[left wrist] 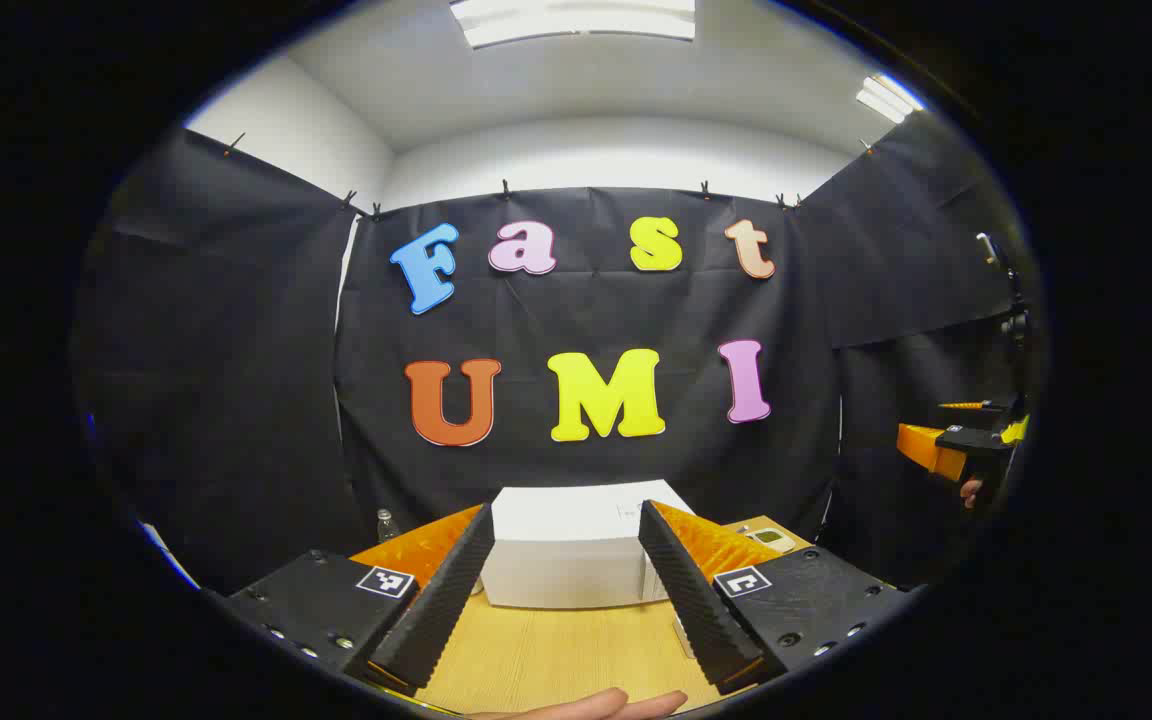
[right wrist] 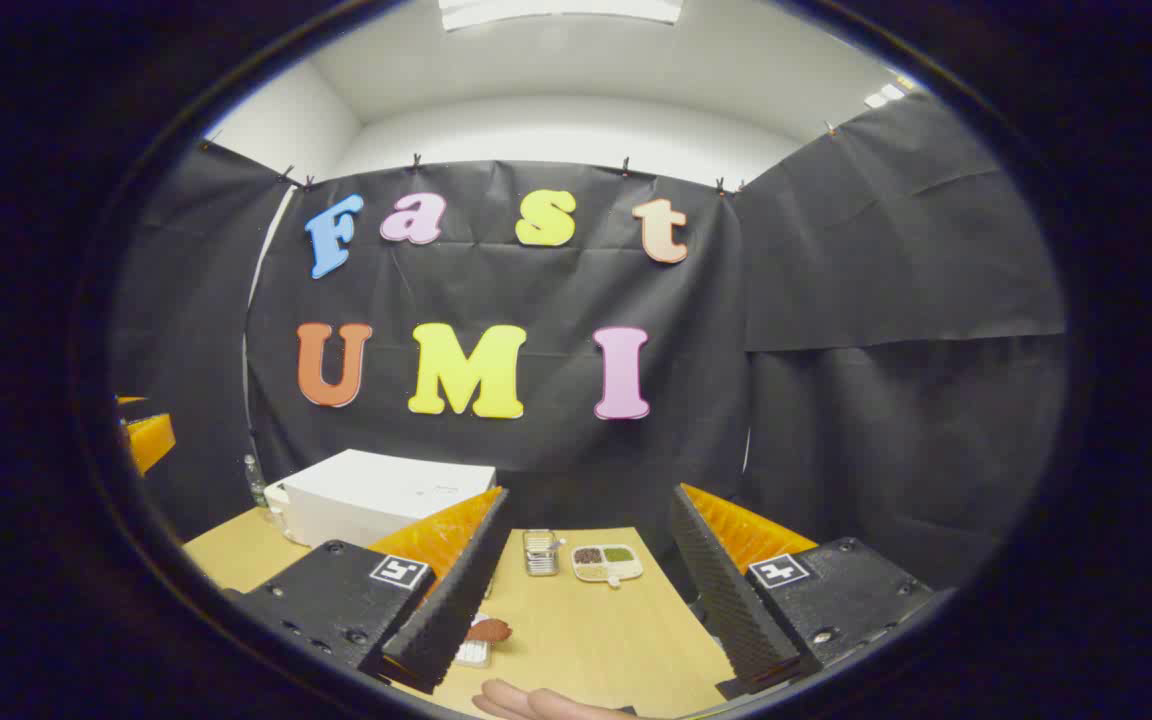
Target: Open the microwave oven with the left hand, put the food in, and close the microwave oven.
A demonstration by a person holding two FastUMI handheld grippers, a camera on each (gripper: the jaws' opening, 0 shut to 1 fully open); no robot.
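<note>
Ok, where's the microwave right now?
The microwave sits on the table at the back by the cloth wall, straight ahead in the left gripper view and far left in the right gripper view.

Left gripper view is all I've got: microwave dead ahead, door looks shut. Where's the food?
Observer: In the right gripper view a reddish-brown food piece lies on a small white tray on the wooden table, partly behind the right gripper's left finger.
Operator: Anything else on the table on that side?
Observer: Yes, a divided plate with dark and green fillings, and a small metal container beside it, both right of the microwave.
Operator: Right gripper holding anything?
Observer: No, its jaws stand open with only table between them. The left gripper is open too.
</note>
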